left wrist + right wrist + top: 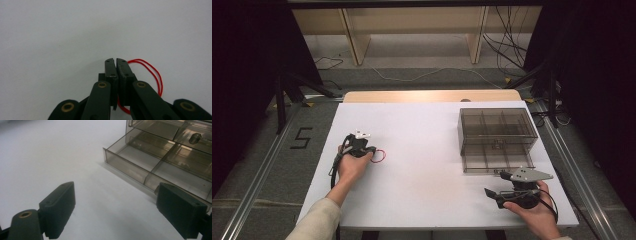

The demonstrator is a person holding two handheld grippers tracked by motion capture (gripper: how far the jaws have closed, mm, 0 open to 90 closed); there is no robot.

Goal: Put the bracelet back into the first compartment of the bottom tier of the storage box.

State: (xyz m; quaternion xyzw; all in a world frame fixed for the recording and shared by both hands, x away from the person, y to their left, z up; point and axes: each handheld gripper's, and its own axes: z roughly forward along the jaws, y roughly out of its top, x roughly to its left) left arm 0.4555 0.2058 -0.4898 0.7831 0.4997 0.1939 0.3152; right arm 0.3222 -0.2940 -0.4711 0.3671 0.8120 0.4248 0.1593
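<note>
The left claw (373, 151) sits on the left half of the white tabletop (422, 150), well in from the near and left edges, its jaws pressed together on a thin red loop of string (152, 72); in the left gripper view the string passes between the pads near their base and bows out to one side, lying on the bare surface. In the high view the red loop shows just beside the claw's tip, towards the middle of the tabletop. Around it the surface is open in every direction — nothing lies between it and the far edge or the wide stretch to the right. The right claw (490, 194) rests near the front right corner, close to the near edge, its jaws spread wide with nothing between them. Just beyond it stands a smoky clear drawer box (497, 131), its lower drawer (160, 162) pulled out towards the person; the drawer's front wall lies just ahead of the right claw — the one thing crowding that side. The drawer's divided compartments look bare, and a small knob (195, 138) shows higher up.
</note>
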